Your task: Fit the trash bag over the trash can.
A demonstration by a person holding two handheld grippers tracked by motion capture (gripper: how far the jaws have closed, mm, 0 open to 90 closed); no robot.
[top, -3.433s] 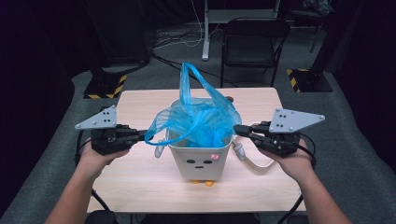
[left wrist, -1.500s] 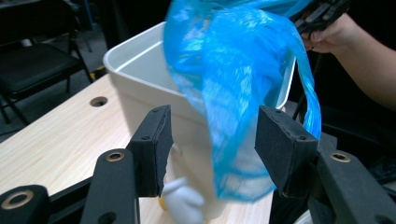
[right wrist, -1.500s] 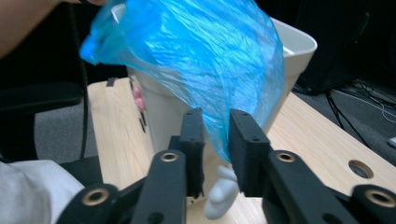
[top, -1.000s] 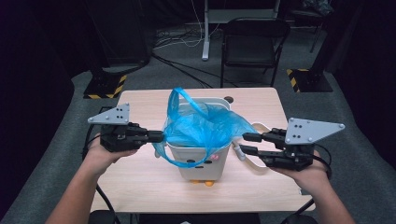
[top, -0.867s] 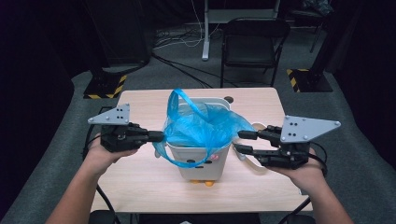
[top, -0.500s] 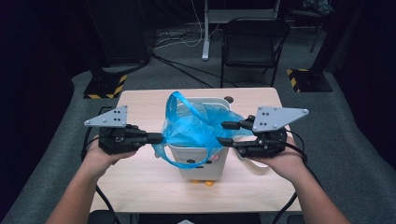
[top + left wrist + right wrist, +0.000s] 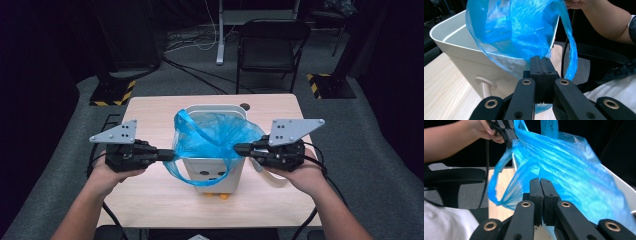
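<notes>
L gripper [image 7: 540, 60] jaws pressed flat together, thin blue film caught between the pads – that's the blue plastic bag [image 7: 212, 137], pinched at its left edge. In the left gripper view the film fans up and away from the jaw tips, stretched taut, w/ a loop handle [image 7: 571, 52] hanging down on the far side of the jaws.

R gripper [image 7: 540, 181]: jaws have just been closing, now tight together too, bag film nipped between them at the right edge. In the right gripper view the plastic spreads out from the tips in creased sheets toward the L gripper, seen top left w/ the person's left hand [image 7: 482, 128] around it.

So both sides clamped, bag pulled wide between the two grippers. From the high view: L gripper [image 7: 167, 155] at the bag's left, R gripper [image 7: 240, 148] at its right, roughly level w/ each other, each w/ its grey three-cornered plate on top. Hands wrap the gripper bodies from behind, forearms coming in from the bottom edge.

Bag sits in and over the white bin [image 7: 215, 172], mouth open upward, one handle arching up at the left rear, film draped over the bin's front-left rim. Bin stands upright near the middle of the wooden table [image 7: 150, 195], a face-like print and small orange feet on its near side.

Beyond the table: black folding chair [image 7: 270, 50], dark floor w/ cables.
</notes>
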